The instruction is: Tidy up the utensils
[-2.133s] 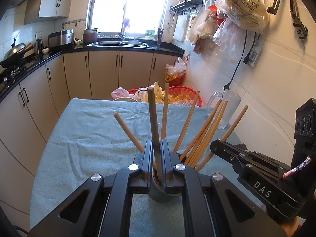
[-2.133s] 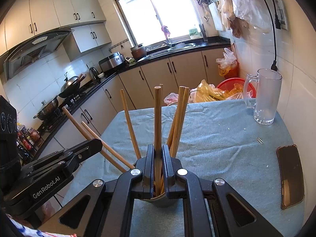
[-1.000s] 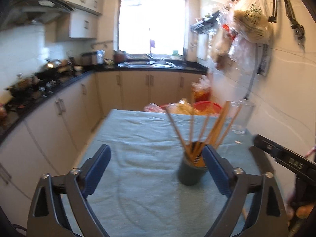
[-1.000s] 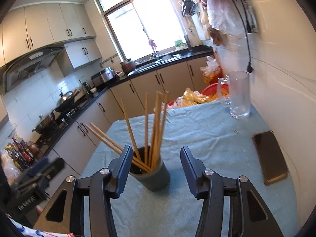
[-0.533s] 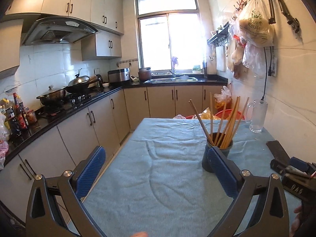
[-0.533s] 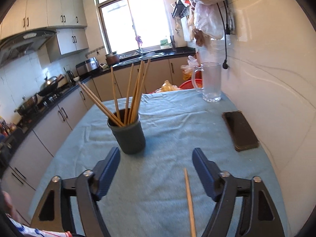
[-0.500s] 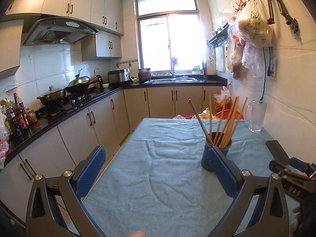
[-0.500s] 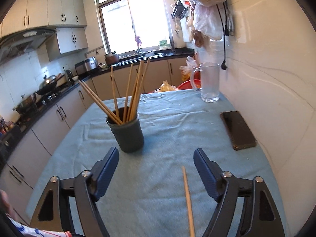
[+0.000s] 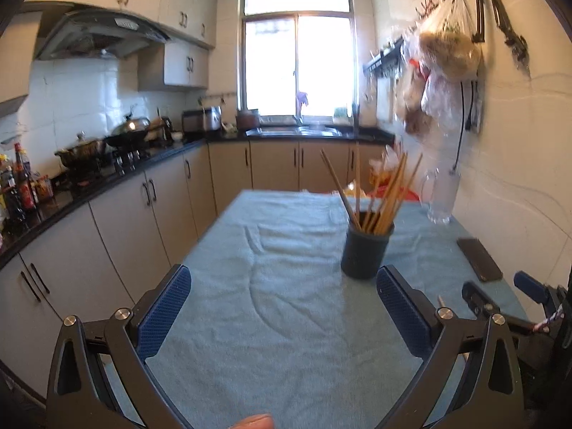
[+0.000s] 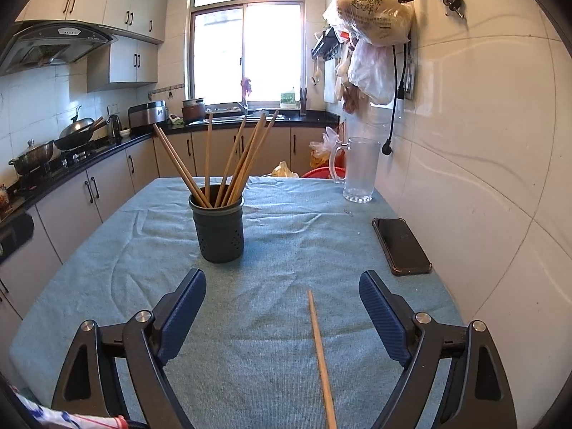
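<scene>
A home kitchen: range hood [image 10: 53, 46] upper left, pots on a stove [image 10: 46, 153] at left, cabinets [image 10: 228, 150] under a window [image 10: 246, 50], bags [image 10: 375, 18] hung upper right.

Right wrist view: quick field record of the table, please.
surface: blue towel over the table
holder: dark perforated cup, upright
in holder: wooden chopsticks, fanned
loose: one chopstick flat on towel, between right gripper fingers, untouched
right gripper: jaws opening
left gripper: open, empty
also: phone, glass mug
</scene>
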Tool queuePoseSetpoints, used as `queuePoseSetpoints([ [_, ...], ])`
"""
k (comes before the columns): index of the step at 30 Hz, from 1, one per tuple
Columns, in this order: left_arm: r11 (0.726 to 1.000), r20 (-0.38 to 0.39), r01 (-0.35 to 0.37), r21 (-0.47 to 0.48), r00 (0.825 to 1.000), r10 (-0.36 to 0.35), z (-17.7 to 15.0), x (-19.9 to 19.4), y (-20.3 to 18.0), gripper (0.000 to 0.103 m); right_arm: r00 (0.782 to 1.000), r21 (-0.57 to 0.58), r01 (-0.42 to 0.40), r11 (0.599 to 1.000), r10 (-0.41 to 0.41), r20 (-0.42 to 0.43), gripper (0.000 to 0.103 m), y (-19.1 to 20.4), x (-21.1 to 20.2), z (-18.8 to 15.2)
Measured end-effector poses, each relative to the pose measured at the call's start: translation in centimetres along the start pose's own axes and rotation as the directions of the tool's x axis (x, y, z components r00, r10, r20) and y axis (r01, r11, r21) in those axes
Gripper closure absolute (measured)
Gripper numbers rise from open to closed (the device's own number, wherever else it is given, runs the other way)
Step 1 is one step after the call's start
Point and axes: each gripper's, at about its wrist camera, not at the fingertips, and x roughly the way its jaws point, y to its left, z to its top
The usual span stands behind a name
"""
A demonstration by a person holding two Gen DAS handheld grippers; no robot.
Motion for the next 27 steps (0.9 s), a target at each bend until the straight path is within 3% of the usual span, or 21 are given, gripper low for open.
queuePoseSetpoints([
  [14, 1.0, -0.152, -0.001, -0.003, 0.988, 0.0, -1.5, 3.6, -0.1, 0.0, 0.998, 0.019, 0.008, 1.0, -0.007, -0.064, 0.012, -0.2, 1.8, -0.6],
  [27, 1.0, -0.196, -0.006, -0.002, 0.981, 0.005, -1.9, 4.8, 0.2, 0.0, 0.996, 0.011, 0.008, 1.0, -0.007, -0.085, 0.012, 0.3, 2.3, -0.6],
])
